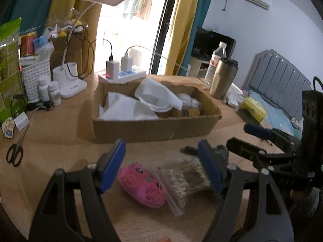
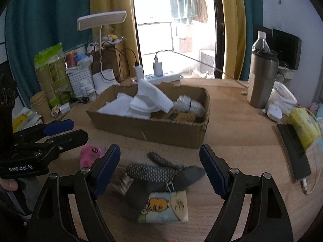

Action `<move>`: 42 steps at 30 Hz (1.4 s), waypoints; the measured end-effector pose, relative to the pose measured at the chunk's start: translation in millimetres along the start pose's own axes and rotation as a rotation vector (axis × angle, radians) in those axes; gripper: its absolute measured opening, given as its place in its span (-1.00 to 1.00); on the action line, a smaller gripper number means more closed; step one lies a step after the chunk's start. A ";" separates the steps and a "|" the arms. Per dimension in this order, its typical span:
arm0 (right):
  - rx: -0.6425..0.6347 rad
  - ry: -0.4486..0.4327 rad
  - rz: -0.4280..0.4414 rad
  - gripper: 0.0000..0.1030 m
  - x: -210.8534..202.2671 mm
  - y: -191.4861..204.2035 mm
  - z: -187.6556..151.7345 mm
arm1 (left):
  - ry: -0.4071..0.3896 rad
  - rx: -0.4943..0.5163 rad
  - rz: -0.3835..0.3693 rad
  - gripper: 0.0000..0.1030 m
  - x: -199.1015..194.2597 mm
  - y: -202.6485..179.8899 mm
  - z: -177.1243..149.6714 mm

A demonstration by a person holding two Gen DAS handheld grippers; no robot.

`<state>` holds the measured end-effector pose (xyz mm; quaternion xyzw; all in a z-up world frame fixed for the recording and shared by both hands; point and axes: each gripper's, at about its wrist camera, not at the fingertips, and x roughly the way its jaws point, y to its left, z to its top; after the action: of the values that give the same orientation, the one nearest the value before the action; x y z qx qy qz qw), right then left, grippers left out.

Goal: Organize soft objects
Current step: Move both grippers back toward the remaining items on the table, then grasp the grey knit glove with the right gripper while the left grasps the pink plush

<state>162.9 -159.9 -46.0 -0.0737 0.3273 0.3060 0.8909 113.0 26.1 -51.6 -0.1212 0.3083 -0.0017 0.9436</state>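
A pink plush toy (image 1: 141,187) lies on the wooden table beside a clear bag of cotton swabs (image 1: 181,179). My left gripper (image 1: 161,167) hangs open just above them, nothing between its blue pads. In the right wrist view, grey dotted socks (image 2: 159,173) lie on a cartoon-printed packet (image 2: 165,205), and my right gripper (image 2: 159,167) stands open over them. The pink plush toy (image 2: 90,153) shows at the left there, partly behind the left gripper. A cardboard box (image 1: 153,127) behind holds white cloths (image 1: 125,111) and brown and grey soft items.
Scissors (image 1: 15,151) lie at the left table edge. A desk lamp (image 1: 68,74), power strip (image 1: 123,74), white basket (image 1: 36,78) and pill bottles crowd the back left. A steel tumbler (image 2: 262,80), water bottle (image 2: 260,40), phone (image 2: 292,151) and yellow tissue pack (image 2: 302,127) stand at the right.
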 end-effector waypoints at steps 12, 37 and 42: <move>0.036 0.062 -0.007 0.62 16.4 -7.7 -19.7 | 0.064 -0.007 0.016 0.47 11.8 3.9 -25.4; 0.024 0.172 0.005 0.23 61.1 -13.0 -23.0 | 0.174 -0.073 0.148 0.47 48.8 40.8 -39.5; 0.013 0.162 0.000 -0.09 61.0 -12.5 -21.0 | 0.185 -0.020 0.129 0.20 50.9 31.7 -41.0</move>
<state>195.5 -146.6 -101.5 -0.0927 0.4003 0.2969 0.8620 128.1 43.6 -120.4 -0.1097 0.4013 0.0509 0.9079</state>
